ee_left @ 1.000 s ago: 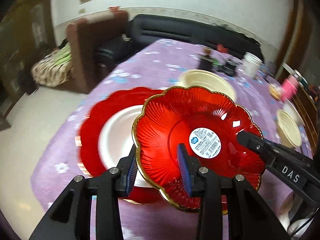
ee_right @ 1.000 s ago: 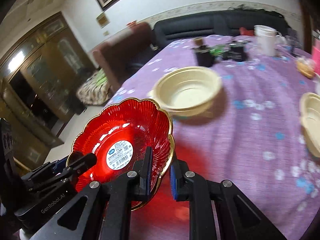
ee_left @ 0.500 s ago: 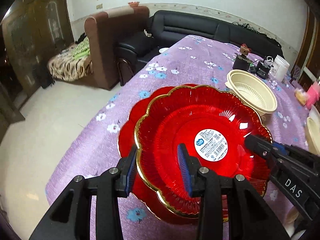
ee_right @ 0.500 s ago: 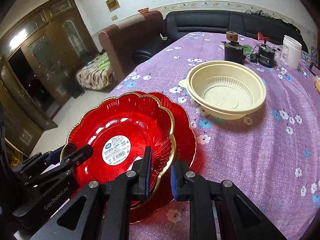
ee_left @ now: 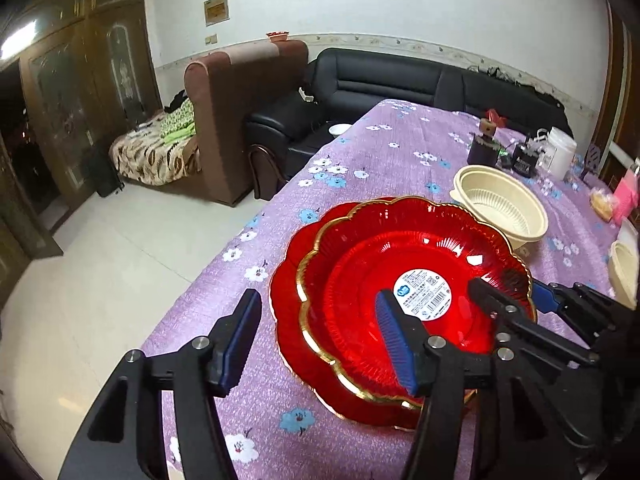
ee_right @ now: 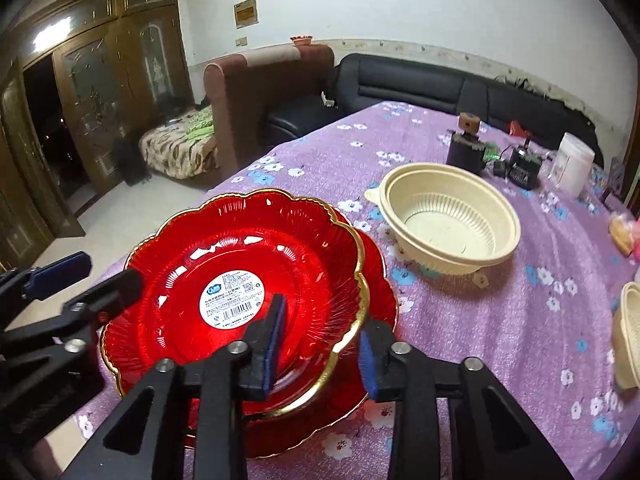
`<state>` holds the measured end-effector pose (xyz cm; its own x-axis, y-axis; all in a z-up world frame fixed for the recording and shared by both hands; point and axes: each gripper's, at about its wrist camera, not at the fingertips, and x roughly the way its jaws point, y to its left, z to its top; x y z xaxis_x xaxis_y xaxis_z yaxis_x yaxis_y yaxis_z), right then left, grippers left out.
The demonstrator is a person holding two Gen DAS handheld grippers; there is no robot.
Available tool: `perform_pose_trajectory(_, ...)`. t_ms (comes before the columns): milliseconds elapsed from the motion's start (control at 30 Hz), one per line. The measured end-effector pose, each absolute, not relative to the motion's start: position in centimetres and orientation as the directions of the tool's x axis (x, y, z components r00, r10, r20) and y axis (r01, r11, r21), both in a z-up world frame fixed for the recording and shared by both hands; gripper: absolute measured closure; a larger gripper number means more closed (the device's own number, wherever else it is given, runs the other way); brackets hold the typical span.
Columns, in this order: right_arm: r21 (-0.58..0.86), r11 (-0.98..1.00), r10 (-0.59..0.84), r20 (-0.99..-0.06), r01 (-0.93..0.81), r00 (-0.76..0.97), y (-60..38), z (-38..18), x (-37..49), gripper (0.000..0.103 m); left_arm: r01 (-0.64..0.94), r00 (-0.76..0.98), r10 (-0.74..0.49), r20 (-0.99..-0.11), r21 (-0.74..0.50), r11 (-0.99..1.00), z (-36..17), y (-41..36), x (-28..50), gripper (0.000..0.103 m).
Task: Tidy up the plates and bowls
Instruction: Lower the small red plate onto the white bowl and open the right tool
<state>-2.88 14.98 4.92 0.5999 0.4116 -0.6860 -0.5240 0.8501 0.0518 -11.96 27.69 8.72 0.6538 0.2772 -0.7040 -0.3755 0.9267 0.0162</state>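
A red scalloped plate (ee_left: 360,272) with a gold rim and a white label rests on a second red plate (ee_left: 285,280) on the purple flowered tablecloth. My left gripper (ee_left: 318,344) straddles its near left rim, jaws opening, pads clear of the rim. From the other side, my right gripper (ee_right: 320,352) straddles the rim (ee_right: 352,336), jaws also opening, pads apart from it. In the right wrist view the top plate (ee_right: 280,248) covers most of the lower plate (ee_right: 380,280). Each gripper shows in the other's view: right (ee_left: 506,286), left (ee_right: 108,272).
A cream plastic bowl (ee_right: 448,220) stands just behind the plates, and another cream bowl (ee_right: 628,336) lies at the right edge. Small dark gadgets (ee_right: 468,148) and a white tub (ee_right: 574,164) stand farther back. The table edge (ee_left: 224,248) drops to the floor on the left.
Both grippers carried the gold-rimmed plate over the other red plate and set it down on it. Both pairs of jaws have spread and let go of the rim.
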Motion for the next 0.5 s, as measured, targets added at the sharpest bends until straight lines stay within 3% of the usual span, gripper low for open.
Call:
perform_pose_trajectory(200,-0.065,0.859,0.351,-0.649,-0.508,0.675,15.2,5.1,-3.9,0.048,-0.387,0.68,0.23,-0.696,-0.074,0.919,9.3,28.2,-13.7,0.04)
perform_pose_trajectory(333,-0.233,0.844,0.255,-0.618,-0.483,0.744,16.7,4.9,-4.9,0.041,-0.382,0.706,0.213,-0.676,-0.111,0.917,10.1,27.9,-14.6,0.037)
perform_pose_trajectory(500,-0.215,0.832,0.279,-0.633,-0.511,0.722,17.2,4.9,-4.9,0.041,-0.38,0.72,0.213,-0.66,-0.118,0.918,10.9,27.3,-15.3,0.035)
